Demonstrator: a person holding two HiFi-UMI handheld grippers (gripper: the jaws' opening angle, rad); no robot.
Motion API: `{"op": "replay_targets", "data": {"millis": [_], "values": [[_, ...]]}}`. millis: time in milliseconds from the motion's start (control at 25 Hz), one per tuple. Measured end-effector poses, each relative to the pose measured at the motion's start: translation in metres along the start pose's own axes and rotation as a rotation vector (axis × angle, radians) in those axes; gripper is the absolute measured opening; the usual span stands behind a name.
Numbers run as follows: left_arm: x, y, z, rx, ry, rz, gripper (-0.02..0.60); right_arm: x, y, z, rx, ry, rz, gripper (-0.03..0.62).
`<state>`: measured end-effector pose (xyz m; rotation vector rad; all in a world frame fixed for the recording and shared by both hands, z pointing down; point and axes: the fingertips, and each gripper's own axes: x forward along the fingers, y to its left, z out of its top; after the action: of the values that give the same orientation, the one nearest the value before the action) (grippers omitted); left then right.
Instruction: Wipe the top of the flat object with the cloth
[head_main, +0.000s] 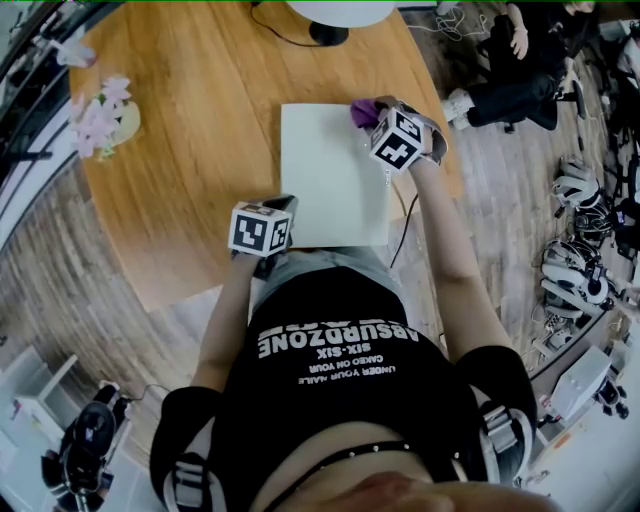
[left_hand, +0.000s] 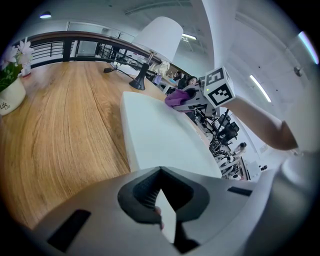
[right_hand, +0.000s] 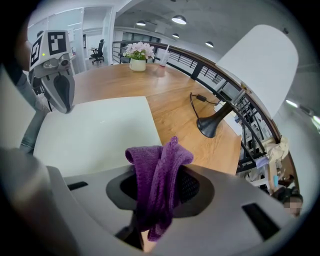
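Purple cloth (right_hand: 151, 161), tail hidden in R gripper (right_hand: 159, 194)

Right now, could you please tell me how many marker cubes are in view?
2. One cube rides the left gripper, which pinches the board's near-left corner; the other rides the right gripper, holding the cloth at the far-right corner. None seems hidden.

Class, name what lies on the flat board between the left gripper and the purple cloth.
Nothing: the top of the flat board is bare between the left gripper and the purple cloth; the head view and left gripper view show it.
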<state>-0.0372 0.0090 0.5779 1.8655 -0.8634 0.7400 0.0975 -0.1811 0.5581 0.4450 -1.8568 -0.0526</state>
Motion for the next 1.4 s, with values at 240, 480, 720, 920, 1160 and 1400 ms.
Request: {"op": "replay_targets", "data": {"millis": [240,480,720,920,1160,1400], "values": [[-0.001,-0.003,0.001,-0.005,0.000,0.000,0.015,-0.011,-0.010,-0.020,0.029,0.029,-0.011,0.129],[-0.001,-0.004,0.000,-0.002,-0.002,0.003,0.015,-0.017,-0.014,-0.033,0.065,0.030,-0.039,0.129],[0.000,-0.004,0.001,0.000,-0.008,0.005,0.015,-0.018,-0.006,-0.037,0.052,0.019,-0.061,0.127],[0.001,-0.002,-0.001,0.000,-0.006,0.006,0.015,-0.020,0.009,-0.044,0.084,-0.003,-0.068,0.126],[0.000,0.001,-0.001,0.009,-0.014,0.011,0.015,-0.026,0.036,-0.049,0.078,-0.015,-0.059,0.126],[0.000,0.000,-0.002,0.009,-0.026,0.017,0.015,-0.038,0.066,-0.057,0.066,-0.022,-0.045,0.126]]}}
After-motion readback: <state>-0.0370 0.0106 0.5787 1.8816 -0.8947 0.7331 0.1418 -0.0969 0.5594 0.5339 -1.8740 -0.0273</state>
